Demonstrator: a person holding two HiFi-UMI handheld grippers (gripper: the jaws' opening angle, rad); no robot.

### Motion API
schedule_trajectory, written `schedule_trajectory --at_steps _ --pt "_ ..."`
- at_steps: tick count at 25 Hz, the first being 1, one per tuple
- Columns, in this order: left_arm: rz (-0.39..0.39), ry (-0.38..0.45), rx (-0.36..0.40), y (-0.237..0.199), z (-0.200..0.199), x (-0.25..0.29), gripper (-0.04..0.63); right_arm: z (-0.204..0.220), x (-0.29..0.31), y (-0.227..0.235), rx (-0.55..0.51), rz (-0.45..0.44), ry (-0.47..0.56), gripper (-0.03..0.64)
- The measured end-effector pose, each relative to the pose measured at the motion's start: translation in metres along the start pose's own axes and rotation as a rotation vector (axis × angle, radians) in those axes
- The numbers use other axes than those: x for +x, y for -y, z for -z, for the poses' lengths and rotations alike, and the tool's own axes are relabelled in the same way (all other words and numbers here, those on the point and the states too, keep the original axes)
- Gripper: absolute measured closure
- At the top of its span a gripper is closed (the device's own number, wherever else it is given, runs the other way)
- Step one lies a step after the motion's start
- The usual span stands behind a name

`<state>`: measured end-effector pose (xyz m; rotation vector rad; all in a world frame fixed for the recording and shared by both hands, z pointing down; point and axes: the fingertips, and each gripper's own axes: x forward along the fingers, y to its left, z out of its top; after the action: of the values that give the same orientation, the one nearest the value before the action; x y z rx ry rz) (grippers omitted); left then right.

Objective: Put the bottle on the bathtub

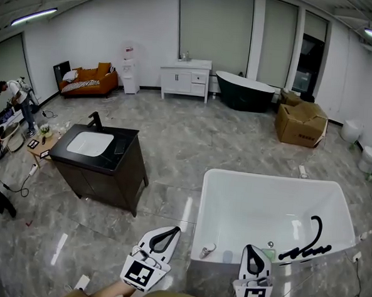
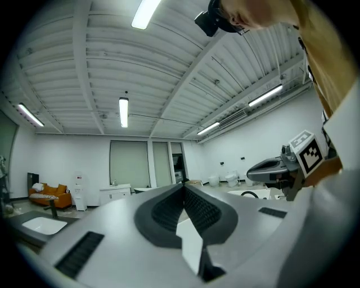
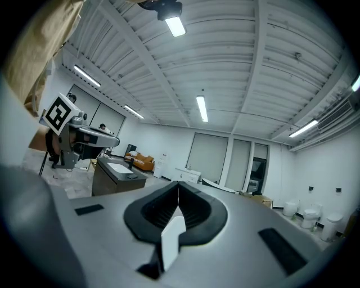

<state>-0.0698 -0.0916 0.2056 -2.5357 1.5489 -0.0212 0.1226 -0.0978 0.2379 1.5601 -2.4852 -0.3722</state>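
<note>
Lowest in the head view, the left gripper [image 1: 170, 233] and the right gripper [image 1: 253, 250] point away from the person. Each gripper view shows its jaws pressed together with nothing between them.

Just beyond the right gripper, at the lower right, is a white rectangular bathtub [image 1: 272, 176]. On its near rim, just above the right gripper's tips, sits a small pale green object [image 1: 268, 246]. This is probably the bottle, though it is too small to tell for certain. If so, it already rests on the bathtub, and neither gripper touches it.

Judging by its size, the bottle is likely light, stiff plastic with a smooth, somewhat slippery skin, and easy to tip on the narrow rim. The safest hold would be across its body at mid-height, with the jaws level.

The bathtub looks dry. A black hose [image 1: 305, 251] curls at its near right end, and a chrome fitting [image 1: 207, 249] sits on the near rim to the left. At the centre left, a dark vanity counter [image 1: 127, 138] holds a white sink basin [image 1: 90, 143], which appears empty.
</note>
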Motion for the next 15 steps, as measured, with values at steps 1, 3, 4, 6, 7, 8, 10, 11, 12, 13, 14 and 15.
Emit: schedule_trajectory --at_steps 1,3,4,6,7,8,10,11,12,13,14,15 --pt "-0.011 -0.006 0.002 -0.002 0.000 -0.003 0.588 -0.001 0.000 0.003 0.000 -0.001 0.002 0.611" --pt "-0.031 -0.016 0.011 -0.005 0.000 -0.007 0.588 -0.003 0.000 0.008 0.009 -0.001 0.005 0.611" --pt "-0.038 -0.021 0.015 -0.006 0.001 -0.009 0.588 -0.003 0.000 0.010 0.011 -0.002 0.005 0.611" --pt "-0.048 -0.031 0.014 -0.005 0.003 -0.010 0.588 -0.003 -0.001 0.014 0.007 -0.008 0.005 0.611" --pt "-0.052 -0.033 0.010 -0.004 0.003 -0.010 0.588 -0.003 -0.002 0.017 0.005 -0.011 0.005 0.611" --pt "-0.056 -0.034 0.004 -0.002 0.003 -0.011 0.588 -0.002 -0.004 0.019 0.003 -0.012 0.003 0.611" --pt "-0.065 -0.033 -0.009 0.003 0.003 -0.012 0.588 0.001 -0.008 0.024 0.000 -0.014 -0.001 0.611" --pt "-0.068 -0.034 -0.006 0.004 0.004 -0.013 0.588 0.002 -0.009 0.025 0.002 -0.013 0.000 0.611" --pt "-0.069 -0.035 -0.001 0.005 0.005 -0.012 0.588 0.004 -0.009 0.025 0.008 -0.012 0.003 0.611" --pt "-0.066 -0.036 0.001 0.006 0.006 -0.012 0.588 0.005 -0.009 0.025 0.013 -0.012 0.006 0.611" --pt "-0.063 -0.035 -0.001 0.008 0.008 -0.011 0.588 0.006 -0.008 0.024 0.015 -0.013 0.007 0.611" --pt "-0.060 -0.032 -0.002 0.009 0.009 -0.010 0.588 0.008 -0.006 0.024 0.015 -0.016 0.004 0.611"
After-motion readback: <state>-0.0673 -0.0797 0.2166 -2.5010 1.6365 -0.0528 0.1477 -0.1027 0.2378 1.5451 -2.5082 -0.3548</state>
